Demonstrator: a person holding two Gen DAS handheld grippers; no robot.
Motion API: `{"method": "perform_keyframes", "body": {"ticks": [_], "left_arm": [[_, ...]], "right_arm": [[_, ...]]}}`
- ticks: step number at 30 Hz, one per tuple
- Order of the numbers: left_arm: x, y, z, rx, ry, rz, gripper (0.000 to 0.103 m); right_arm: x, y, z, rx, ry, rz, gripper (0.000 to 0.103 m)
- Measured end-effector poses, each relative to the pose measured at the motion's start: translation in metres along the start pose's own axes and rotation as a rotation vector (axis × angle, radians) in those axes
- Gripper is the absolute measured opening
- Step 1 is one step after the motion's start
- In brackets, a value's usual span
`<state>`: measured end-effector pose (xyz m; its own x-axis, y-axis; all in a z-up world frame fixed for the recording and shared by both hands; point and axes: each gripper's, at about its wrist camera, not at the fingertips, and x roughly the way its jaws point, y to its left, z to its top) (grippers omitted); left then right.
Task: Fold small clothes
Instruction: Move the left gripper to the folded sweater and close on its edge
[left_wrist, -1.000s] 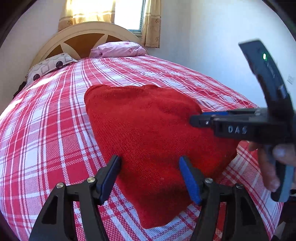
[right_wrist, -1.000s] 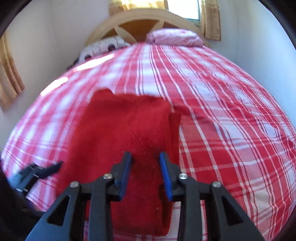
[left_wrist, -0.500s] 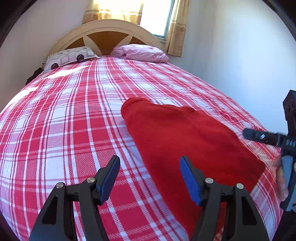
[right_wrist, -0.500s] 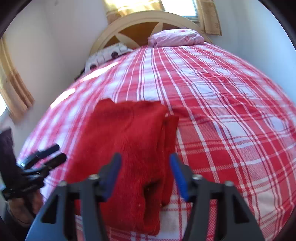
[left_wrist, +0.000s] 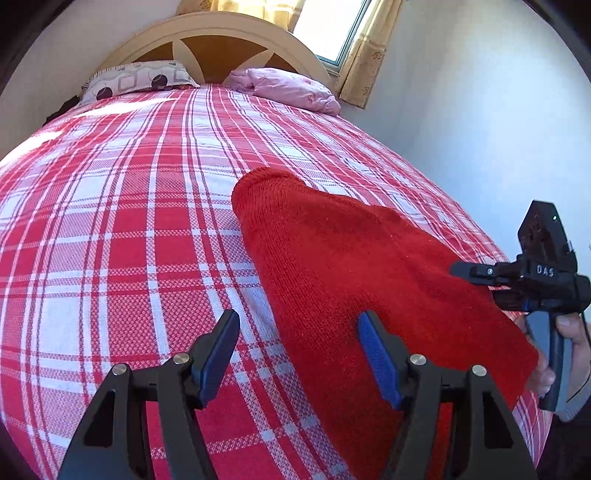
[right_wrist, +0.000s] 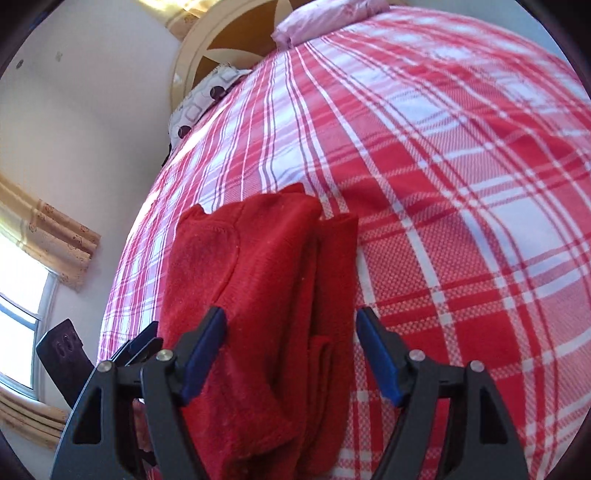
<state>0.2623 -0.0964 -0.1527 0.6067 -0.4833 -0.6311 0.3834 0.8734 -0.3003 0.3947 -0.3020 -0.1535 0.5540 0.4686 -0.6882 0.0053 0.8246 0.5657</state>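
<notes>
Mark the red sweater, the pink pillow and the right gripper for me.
red sweater (right_wrist: 258, 266): right wrist view, folded top layer.
pink pillow (left_wrist: 291, 88): left wrist view, its middle.
right gripper (right_wrist: 291, 350): right wrist view, between fingertips.

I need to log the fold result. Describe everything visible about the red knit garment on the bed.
The red knit garment is a fuzzy, ribbed-looking sweater lying folded on the red-and-white plaid bedspread, near its foot edge. In the right wrist view, stacked layers show along one side, with a narrower folded strip beside the main panel. Its top surface looks smooth and flat. Both hand-held grippers, left and right, are open above it; neither grips it.
</notes>
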Motion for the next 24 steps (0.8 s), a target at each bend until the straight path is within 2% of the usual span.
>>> {"method": "perform_keyframes", "body": {"ticks": [8, 13, 16, 17, 18, 22, 23, 24], "left_arm": [[0.013, 0.009, 0.002, -0.078, 0.025, -0.081, 0.068], [0.021, 0.003, 0.005, -0.077, 0.034, -0.069, 0.073], [0.022, 0.001, 0.005, -0.064, 0.032, -0.072, 0.073], [0.022, 0.001, 0.005, -0.059, 0.031, -0.075, 0.073], [0.022, -0.001, 0.005, -0.051, 0.033, -0.078, 0.073], [0.025, -0.006, 0.006, -0.017, 0.038, -0.079, 0.073], [0.025, -0.007, 0.006, -0.014, 0.040, -0.082, 0.068], [0.026, -0.007, 0.006, -0.011, 0.044, -0.096, 0.059]], "right_arm": [[0.010, -0.012, 0.001, 0.004, -0.001, 0.058, 0.078], [0.022, -0.005, 0.006, -0.048, 0.003, 0.045, 0.078], [0.025, -0.004, 0.007, -0.066, 0.011, 0.022, 0.068], [0.026, -0.006, 0.007, -0.067, 0.011, 0.014, 0.058], [0.026, -0.009, 0.007, -0.059, 0.013, 0.019, 0.052], [0.026, -0.017, 0.006, -0.023, 0.012, 0.056, 0.045], [0.027, -0.016, 0.006, -0.029, 0.010, 0.049, 0.044], [0.027, -0.014, 0.006, -0.036, 0.008, 0.042, 0.042]]}}
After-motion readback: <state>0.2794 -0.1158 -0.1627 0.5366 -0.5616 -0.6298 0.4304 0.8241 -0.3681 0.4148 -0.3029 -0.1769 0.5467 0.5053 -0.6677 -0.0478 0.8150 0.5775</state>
